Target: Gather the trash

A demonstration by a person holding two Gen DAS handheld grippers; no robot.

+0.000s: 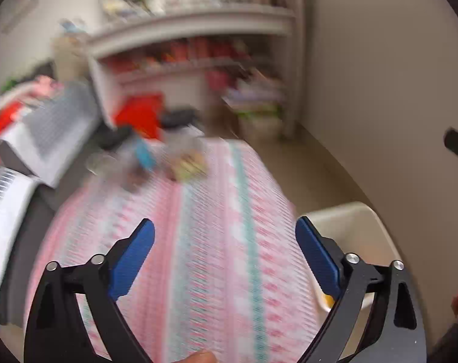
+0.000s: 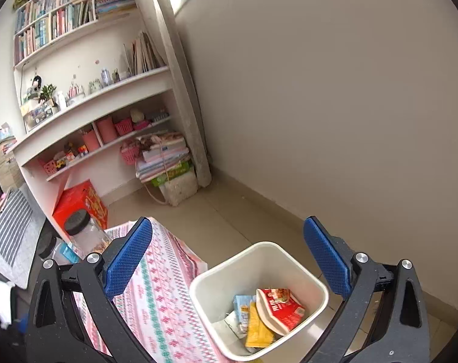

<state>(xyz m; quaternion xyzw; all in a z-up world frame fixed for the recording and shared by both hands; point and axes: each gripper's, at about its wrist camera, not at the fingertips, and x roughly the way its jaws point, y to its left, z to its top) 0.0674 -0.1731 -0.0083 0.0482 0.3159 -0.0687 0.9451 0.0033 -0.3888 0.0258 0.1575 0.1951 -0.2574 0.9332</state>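
Note:
A white trash bin [image 2: 318, 290] stands on the floor beside the table with the pink patterned cloth [image 2: 156, 308]. Inside it lie a red wrapper [image 2: 281, 304], a yellow packet [image 2: 257, 328] and a light blue carton [image 2: 242, 305]. My right gripper [image 2: 228, 243] hangs open above the bin with nothing between its blue pads. My left gripper [image 1: 225, 248] is open over the cloth [image 1: 198, 242], empty, with the bin's rim [image 1: 350, 211] at its right. Blurred small items [image 1: 186, 163] lie at the far end of the table.
A clear jar with a black lid [image 2: 82, 230] stands at the table's far end. Behind are white shelves [image 2: 101, 99] with books and pink baskets, a red box [image 2: 80, 202], a stack of books [image 2: 165, 160] on the floor, and a striped cushion [image 2: 11, 220] at left.

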